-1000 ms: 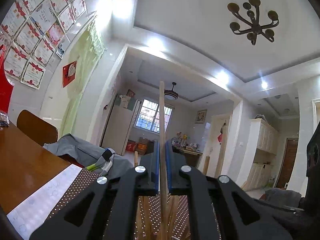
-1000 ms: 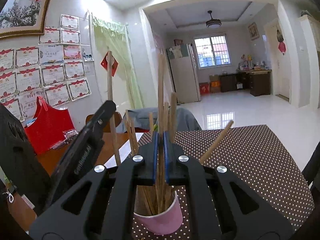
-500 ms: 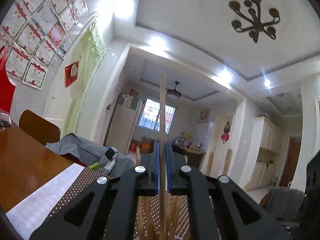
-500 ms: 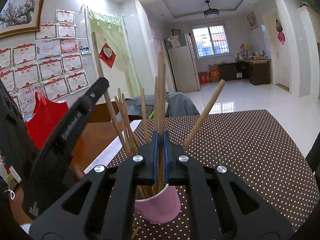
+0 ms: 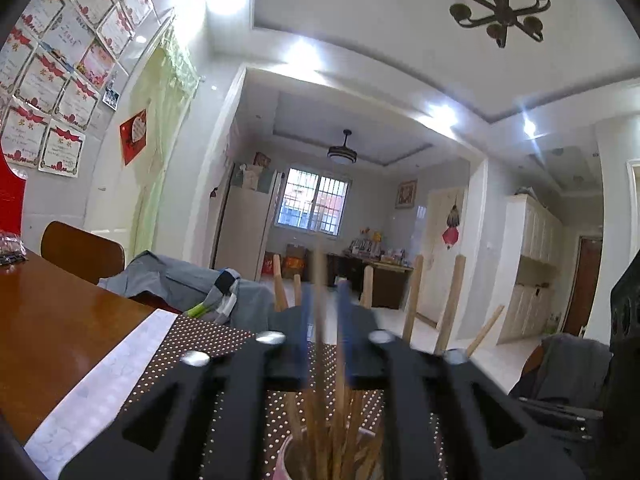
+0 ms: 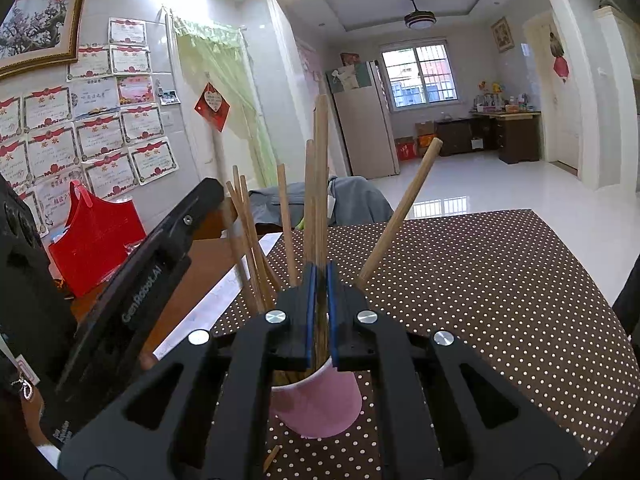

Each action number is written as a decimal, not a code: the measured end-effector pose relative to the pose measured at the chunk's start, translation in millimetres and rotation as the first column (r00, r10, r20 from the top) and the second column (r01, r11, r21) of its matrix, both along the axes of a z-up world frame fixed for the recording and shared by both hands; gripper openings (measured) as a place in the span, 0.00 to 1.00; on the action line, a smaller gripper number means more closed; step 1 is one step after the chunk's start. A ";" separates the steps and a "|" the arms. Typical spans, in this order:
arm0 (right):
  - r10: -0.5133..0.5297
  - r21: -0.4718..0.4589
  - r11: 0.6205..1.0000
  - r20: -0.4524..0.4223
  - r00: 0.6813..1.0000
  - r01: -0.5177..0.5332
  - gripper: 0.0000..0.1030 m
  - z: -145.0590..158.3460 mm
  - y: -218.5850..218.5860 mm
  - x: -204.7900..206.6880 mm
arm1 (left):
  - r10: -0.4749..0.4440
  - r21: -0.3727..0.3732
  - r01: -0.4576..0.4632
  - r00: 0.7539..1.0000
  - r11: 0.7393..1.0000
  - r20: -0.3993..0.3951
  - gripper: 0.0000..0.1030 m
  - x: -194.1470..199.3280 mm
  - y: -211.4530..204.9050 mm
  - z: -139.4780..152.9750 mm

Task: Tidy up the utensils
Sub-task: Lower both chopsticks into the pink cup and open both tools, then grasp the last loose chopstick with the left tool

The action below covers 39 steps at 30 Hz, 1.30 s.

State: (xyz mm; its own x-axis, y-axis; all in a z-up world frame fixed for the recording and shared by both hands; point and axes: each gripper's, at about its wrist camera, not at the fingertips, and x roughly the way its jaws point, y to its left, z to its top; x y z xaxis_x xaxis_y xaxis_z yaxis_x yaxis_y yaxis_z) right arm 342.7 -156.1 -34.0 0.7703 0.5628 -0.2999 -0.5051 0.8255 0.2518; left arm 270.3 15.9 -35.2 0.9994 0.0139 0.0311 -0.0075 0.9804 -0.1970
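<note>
Left gripper (image 5: 323, 312) first: its blue-lined jaws are opening right now, with a thin, blurred wooden chopstick (image 5: 319, 292) standing loose between them, the pads no longer pressing on it, directly above the pink paper cup (image 6: 316, 400). Our right gripper (image 6: 319, 280) is clenched on a pair of tall wooden chopsticks (image 6: 320, 184) whose lower ends already sit inside that cup. We see the cup standing on the brown mat with white polka dots (image 6: 500, 280), crowded with a bundle of slim wooden sticks (image 6: 250, 236) fanning out to the left and one thicker round wooden rod (image 6: 400, 212) leaning right. We judge these chopsticks to be very light, stiff and fairly smooth, so they will slide easily through flat pads and pivot if pinched off-centre. The best hold looks to be on the upper half of the shaft, jaws square across it, so the tip can be steered into the cup. The cup itself is thin and light (a paper one, as far as we can tell), and a sideways push on the long sticks could tip it, so we would let each stick drop straight down. One short splinter-like wooden piece (image 6: 272, 454) lies on the mat just in front of the cup.
</note>
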 end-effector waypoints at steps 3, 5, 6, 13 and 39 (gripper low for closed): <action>-0.002 -0.003 1.000 -0.004 1.000 0.002 0.06 -0.9 -1.4 -1.1 | -0.016 0.015 0.016 1.000 1.000 -0.021 0.28 -4.2 -0.7 0.9; -0.004 -0.005 1.000 -0.007 1.000 0.004 0.06 -1.1 -1.8 -2.1 | -0.018 0.022 0.018 0.999 1.000 -0.039 0.32 -7.3 -0.7 1.5; -0.004 -0.006 1.000 -0.009 1.000 0.004 0.06 -1.3 -1.8 -1.9 | -0.019 0.022 0.020 0.999 1.000 -0.047 0.35 -8.8 -0.4 1.6; -0.013 -0.030 0.999 -0.036 0.999 0.012 0.07 -5.5 -0.3 -4.3 | -0.031 0.005 0.032 0.991 0.999 -0.130 0.41 -18.0 7.3 3.3; -0.021 -0.042 0.999 -0.048 0.999 0.019 0.08 5.9 -21.9 -75.7 | -0.012 0.117 0.055 0.939 0.992 -0.344 0.51 -88.0 -8.0 6.5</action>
State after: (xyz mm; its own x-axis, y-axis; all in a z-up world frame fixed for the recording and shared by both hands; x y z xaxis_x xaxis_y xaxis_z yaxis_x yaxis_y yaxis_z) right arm 267.0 -178.1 -28.1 0.7654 0.5335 -0.3598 -0.4761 0.8457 0.2412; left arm 182.3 7.9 -28.7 0.9498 -0.0017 -0.3129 -0.0200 0.9976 -0.0661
